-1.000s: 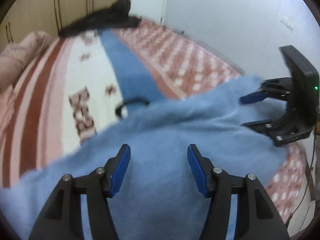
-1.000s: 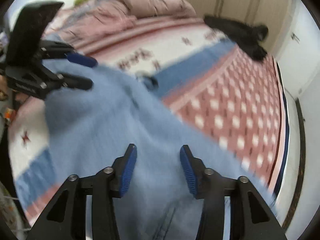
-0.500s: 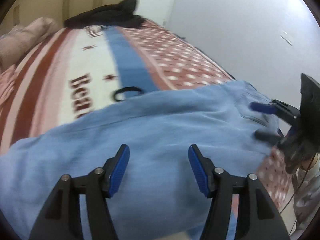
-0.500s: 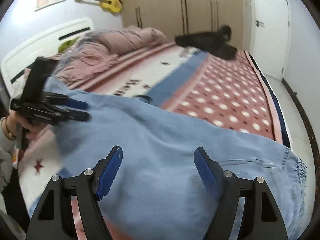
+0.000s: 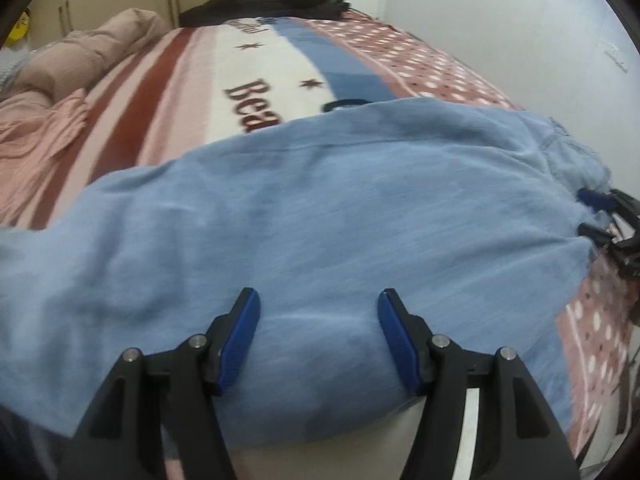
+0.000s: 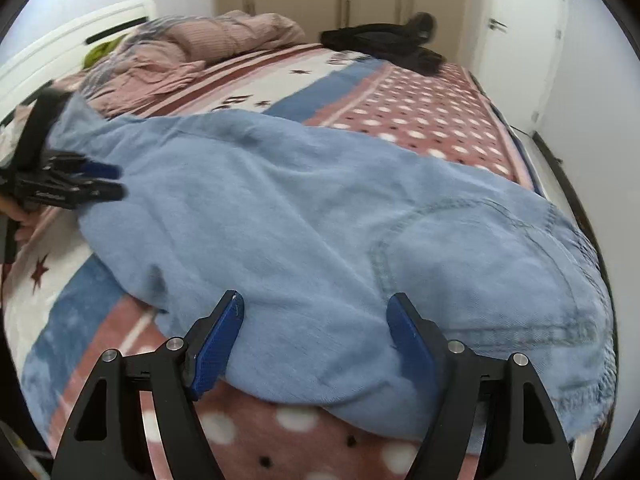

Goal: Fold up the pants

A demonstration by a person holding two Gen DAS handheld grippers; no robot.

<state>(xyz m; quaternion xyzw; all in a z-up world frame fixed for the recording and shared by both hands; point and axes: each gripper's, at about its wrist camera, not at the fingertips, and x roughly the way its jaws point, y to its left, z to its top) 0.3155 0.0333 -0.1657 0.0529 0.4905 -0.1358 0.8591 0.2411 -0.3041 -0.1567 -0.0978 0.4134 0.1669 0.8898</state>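
Note:
Light blue denim pants (image 5: 320, 208) lie spread across the near part of the bed, also filling the right wrist view (image 6: 320, 208), with a stitched pocket (image 6: 480, 248) toward the right. My left gripper (image 5: 318, 332) is open, its blue pads over the near edge of the fabric. My right gripper (image 6: 316, 336) is open at the pants' near edge. Each gripper shows in the other's view, the right one (image 5: 596, 216) at the far right and the left one (image 6: 100, 180) at the far left, both at the cloth's ends.
The bed has a striped and dotted blanket (image 5: 280, 52). A pink duvet (image 6: 208, 40) is piled near the headboard. A black garment (image 6: 384, 40) lies at the far end. Wardrobe doors and a white door (image 6: 516, 40) stand behind. A dark loop (image 5: 344, 104) lies beyond the pants.
The pants have come down from being held up and now lie on the bed. Both grippers have pulled back to the near edge; the right one's jaws have widened.

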